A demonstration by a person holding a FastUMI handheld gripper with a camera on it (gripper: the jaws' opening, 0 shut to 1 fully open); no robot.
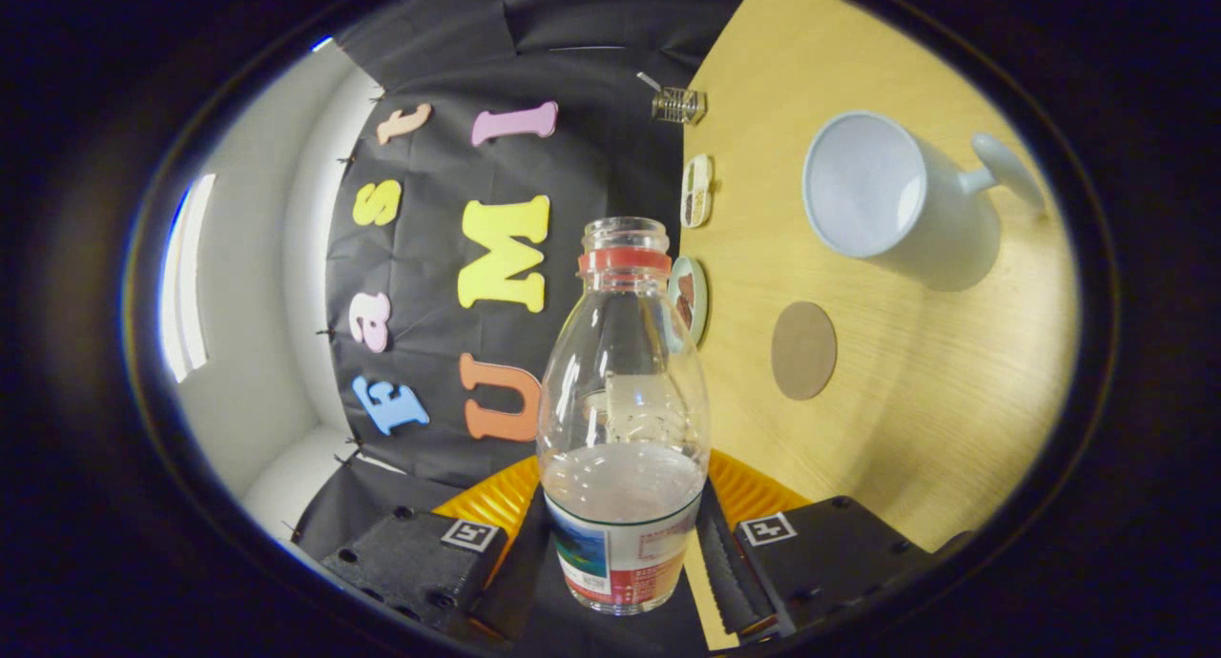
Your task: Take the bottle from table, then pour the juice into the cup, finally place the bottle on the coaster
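Gripped low on its labelled body, the bottle [622,429] sits between the fingers of the gripper [622,553], both of which press its sides, so the hold looks firm. It is uncapped, with a red ring under the open mouth, and a little pale juice lies in its lower part. The whole view is rolled: the wall hangs on the left and the table [935,429] runs up the right, so the bottle seems already lifted and turned on its side relative to the table. Its long axis runs straight ahead from the fingers, mouth leading. Right of the neck, two small dishes [694,248] sit at the table's edge by the wall. Further right lies the round coaster [803,350], bare. Beyond it, far right, stands the white cup [882,195], empty, mouth open, handle pointing away. By my judgement the pour is next: the mouth must travel rightward to the cup's rim, well apart now.
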